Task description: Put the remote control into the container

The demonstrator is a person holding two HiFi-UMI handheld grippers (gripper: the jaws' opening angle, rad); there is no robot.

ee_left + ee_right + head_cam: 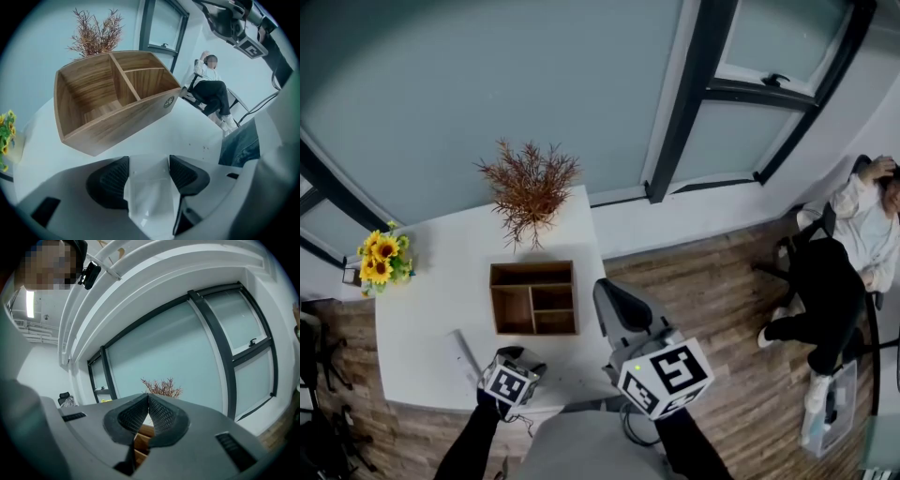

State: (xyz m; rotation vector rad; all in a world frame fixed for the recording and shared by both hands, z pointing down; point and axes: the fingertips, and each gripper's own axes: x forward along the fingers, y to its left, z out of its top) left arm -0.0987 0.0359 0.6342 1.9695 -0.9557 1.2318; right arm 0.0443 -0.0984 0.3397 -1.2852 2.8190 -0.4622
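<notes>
The left gripper [149, 169] has its 2 jaws partly apart. I make out only white table in the gap, so I judge it holds nothing. The remote [466, 356] lies on the table [422, 281] just left of that gripper, its near end beside it and its long axis slanting away to the far left. It looks like a slim, plain white bar, faint against the white top. The container [534, 265] stands straight ahead. The right gripper [148, 405], jaws closed on nothing, hangs lifted well off to the right, so the left is nearer.
</notes>
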